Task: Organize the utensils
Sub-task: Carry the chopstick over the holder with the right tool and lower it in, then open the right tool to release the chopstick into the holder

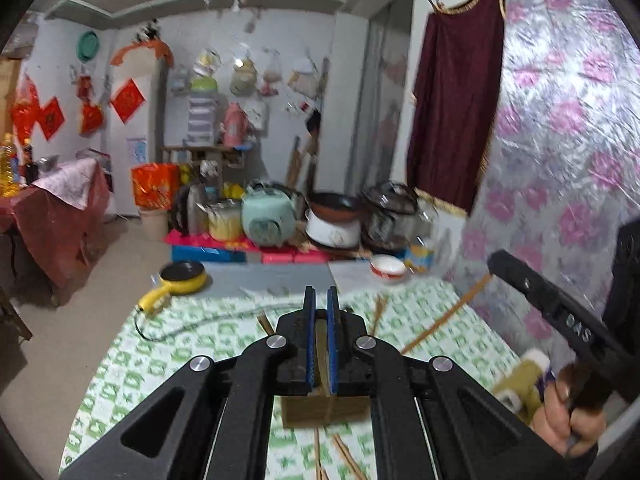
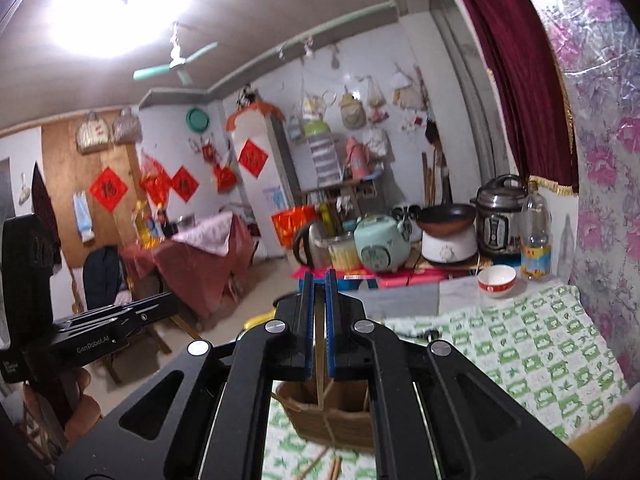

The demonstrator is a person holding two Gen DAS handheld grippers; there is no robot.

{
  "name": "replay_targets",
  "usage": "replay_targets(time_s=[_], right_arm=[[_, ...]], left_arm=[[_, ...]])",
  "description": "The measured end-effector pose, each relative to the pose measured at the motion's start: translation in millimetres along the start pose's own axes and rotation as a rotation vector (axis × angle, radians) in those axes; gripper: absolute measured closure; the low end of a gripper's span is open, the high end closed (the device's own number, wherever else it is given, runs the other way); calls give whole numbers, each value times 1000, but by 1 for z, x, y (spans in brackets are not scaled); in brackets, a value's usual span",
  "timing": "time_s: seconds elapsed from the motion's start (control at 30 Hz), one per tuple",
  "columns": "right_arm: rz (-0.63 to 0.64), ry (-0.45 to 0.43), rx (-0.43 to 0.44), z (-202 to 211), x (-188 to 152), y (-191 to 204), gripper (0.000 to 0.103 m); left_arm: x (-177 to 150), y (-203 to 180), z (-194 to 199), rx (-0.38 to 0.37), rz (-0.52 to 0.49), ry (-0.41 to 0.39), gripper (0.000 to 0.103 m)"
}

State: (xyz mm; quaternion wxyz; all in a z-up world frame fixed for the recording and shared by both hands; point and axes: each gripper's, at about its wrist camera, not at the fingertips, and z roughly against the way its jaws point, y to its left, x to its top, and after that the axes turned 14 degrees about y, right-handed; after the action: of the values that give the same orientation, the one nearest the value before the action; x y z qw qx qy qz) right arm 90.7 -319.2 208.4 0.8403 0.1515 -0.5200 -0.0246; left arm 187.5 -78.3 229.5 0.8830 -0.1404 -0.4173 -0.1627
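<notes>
My left gripper [image 1: 320, 293] is shut above an open cardboard box [image 1: 304, 414]. A tan chopstick [image 1: 320, 344] fills the narrow gap between its blue pads. In the right wrist view my right gripper [image 2: 319, 277] is shut on a thin wooden chopstick [image 2: 318, 364] that hangs down towards the same box [image 2: 344, 420]. From the left wrist view the right gripper [image 1: 496, 262] is raised at the right, with its chopstick [image 1: 444, 316] slanting down and left. A hand [image 1: 568, 412] holds its handle. The left gripper [image 2: 168, 305] shows at the left of the right wrist view.
Loose chopsticks [image 1: 378, 312] lie on the green-and-white tablecloth [image 1: 460, 344], with more in front of the box [image 1: 346, 460]. A white bowl [image 2: 496, 278], a bottle [image 2: 536, 236] and a yellow pan [image 1: 182, 278] stand at the table's far end. Cookers and a kettle crowd behind it.
</notes>
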Motion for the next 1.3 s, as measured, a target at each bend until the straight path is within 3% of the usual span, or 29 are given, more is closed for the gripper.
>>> replay_targets(time_s=[0.1,0.2,0.43,0.6,0.93,1.0,1.07,1.2,1.3], right_arm=[[-26,-25,-7,-9,-1,-5,97],[-17,-14,-45,-26,-3,-10,97],[-6,85,-64,-73,-9,-20,97],[-19,152,-42,-90,-13,-25,97],[-26,254,-41,-120,-25,-32,97],[-12,300,-41,-131,-28,-30,92],[-4,304,-71,-134,-31,-29,87],[11,276,-74,-126,-30,-23,79],[9,243,-79,-118,-28,-21,66]], left_arm=[[8,0,-4,59,19,-55,97],[9,0,-21,77,20,-54,97],[15,17,-68,59,42,50,97],[14,31,-79,18,74,99,97],[8,33,-109,28,85,200,97],[6,32,-119,43,93,226,90],[3,36,-121,42,112,226,42],[4,38,-109,54,121,178,37],[5,41,-97,65,143,133,18]])
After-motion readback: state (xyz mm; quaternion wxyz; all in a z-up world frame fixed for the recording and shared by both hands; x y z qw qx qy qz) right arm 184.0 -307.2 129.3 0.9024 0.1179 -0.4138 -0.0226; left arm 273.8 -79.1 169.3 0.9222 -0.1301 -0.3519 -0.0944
